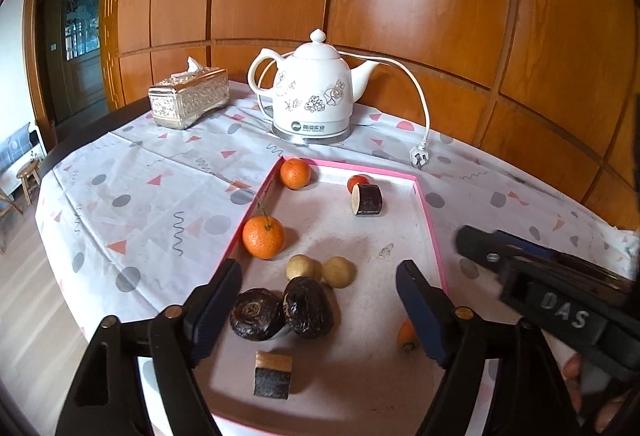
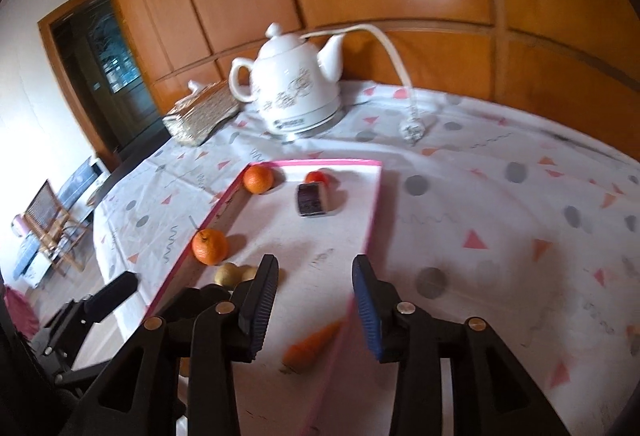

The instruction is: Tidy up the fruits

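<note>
The left gripper (image 1: 318, 310) holds its fingers (image 1: 218, 306) wide apart, gripping nothing, above the near end of a shallow pink-edged tray (image 1: 430, 220). The right gripper (image 2: 314, 310) also has its fingers (image 2: 366, 310) spread apart and empty, over the tray's right rim.

From the left wrist view, nearest at 6 o'clock lies a cut block with a dark skin and pale top (image 1: 273, 375). Just beyond it, two dark wrinkled round fruits (image 1: 280, 312) touch each other between the left fingers. A small carrot (image 1: 407, 336) lies at 4 o'clock, partly hidden behind the right-hand finger. Past the dark fruits sit two small tan balls (image 1: 320, 268) side by side. At 10 o'clock an orange with a stem (image 1: 264, 238) rests against the tray's left wall. Farther on, a dark cut cylinder (image 1: 367, 199) lies with a small red fruit (image 1: 357, 181) just behind it, and a second orange (image 1: 295, 173) sits in the far left corner.

Beyond the tray, on the patterned tabletop (image 1: 140, 203), stand a white kettle (image 1: 314, 91) at 12 o'clock, its plug (image 1: 419, 157) lying at 1 o'clock, and a tissue box (image 1: 188, 97) at 11 o'clock.
</note>
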The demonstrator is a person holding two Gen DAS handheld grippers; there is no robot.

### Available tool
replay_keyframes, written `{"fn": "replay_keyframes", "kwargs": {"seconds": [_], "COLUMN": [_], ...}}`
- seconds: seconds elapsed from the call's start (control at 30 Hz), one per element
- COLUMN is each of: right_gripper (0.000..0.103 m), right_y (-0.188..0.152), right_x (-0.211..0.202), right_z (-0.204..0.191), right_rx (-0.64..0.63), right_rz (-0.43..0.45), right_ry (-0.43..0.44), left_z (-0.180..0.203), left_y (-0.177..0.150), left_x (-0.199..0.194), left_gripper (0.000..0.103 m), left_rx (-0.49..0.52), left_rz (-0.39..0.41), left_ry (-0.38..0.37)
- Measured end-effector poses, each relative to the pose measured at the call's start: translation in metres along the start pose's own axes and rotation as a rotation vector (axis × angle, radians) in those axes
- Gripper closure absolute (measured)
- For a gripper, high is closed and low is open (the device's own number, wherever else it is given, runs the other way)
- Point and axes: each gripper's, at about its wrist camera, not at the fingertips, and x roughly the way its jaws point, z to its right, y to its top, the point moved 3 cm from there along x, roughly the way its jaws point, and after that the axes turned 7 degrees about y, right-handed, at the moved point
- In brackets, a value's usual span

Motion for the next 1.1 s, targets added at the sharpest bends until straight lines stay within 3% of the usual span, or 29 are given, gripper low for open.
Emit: {"fn": "replay_keyframes", "kwargs": {"seconds": [0.27, 0.57, 1.1], "right_gripper": [0.064, 0.064, 0.064], "right_y": [-0.03, -0.06, -0.066], "right_x": [-0.029, -0.03, -0.03], "right_z": [0.015, 0.003, -0.012], "right_rx": [0.018, -0.043, -0.09], "right_rz": [0.038, 0.008, -0.002], "right_ry": [-0.134, -0.193, -0.184], "left_z": [-0.006, -0.005, -0.017], "left_y": [-0.005, -0.008, -0.007], "left_x": [-0.019, -0.033, -0.041], "left_gripper": [0.0, 0.0, 0.0], "left_rx": [-0.031, -0.02, -0.059], "left_rz": [0.025, 0.042, 0.074], "left_ry": [0.01, 0.004, 0.053]}}
